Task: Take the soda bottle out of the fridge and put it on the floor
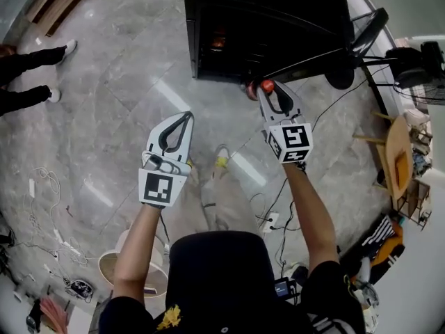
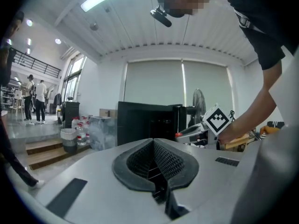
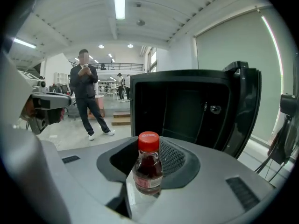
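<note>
Bright ceiling light (image 3: pixel 120 1), glare on floor (image 1: pixel 170 94), fisheye edges

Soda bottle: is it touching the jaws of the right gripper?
Touching. The right gripper view shows the soda bottle held upright in the right gripper, with the jaws closed on its sides.

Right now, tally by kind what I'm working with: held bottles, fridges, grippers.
soda bottle: 1, held by the right gripper
fridge: 1, door open
grippers: 2, counting the left gripper, shut and empty
total: 4
</note>
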A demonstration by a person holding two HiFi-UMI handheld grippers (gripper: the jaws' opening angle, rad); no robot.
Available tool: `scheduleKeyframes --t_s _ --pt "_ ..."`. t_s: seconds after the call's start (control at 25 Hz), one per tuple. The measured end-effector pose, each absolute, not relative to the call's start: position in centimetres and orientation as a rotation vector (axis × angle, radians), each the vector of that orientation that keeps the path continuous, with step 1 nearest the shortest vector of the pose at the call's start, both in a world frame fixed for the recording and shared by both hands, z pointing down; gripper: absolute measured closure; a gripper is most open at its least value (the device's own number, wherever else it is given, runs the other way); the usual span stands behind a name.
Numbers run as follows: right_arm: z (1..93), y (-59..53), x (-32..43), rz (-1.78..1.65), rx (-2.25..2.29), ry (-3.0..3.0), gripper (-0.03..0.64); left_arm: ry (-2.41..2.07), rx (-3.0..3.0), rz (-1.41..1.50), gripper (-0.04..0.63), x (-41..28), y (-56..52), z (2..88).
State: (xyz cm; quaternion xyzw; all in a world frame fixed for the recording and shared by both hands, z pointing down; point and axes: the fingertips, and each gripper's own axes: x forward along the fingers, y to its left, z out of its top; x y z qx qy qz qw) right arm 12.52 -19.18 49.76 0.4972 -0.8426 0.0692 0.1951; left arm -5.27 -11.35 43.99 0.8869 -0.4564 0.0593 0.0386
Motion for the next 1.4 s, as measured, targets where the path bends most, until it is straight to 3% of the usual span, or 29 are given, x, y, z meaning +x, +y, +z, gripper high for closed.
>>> scheduleKeyframes --t_s 0.72,1.4 --pt "76.7 -17.4 7.9 0.329 1.212 -2.294 0.497 -1.473 2.547 0.215 0.578 -8.7 -11.4 66.0" --pt "113.4 -17.7 7.3 0.437 1.232 -2.129 0.497 -1.386 2.568 0.256 0.578 -12.2 -14.5 92.8"
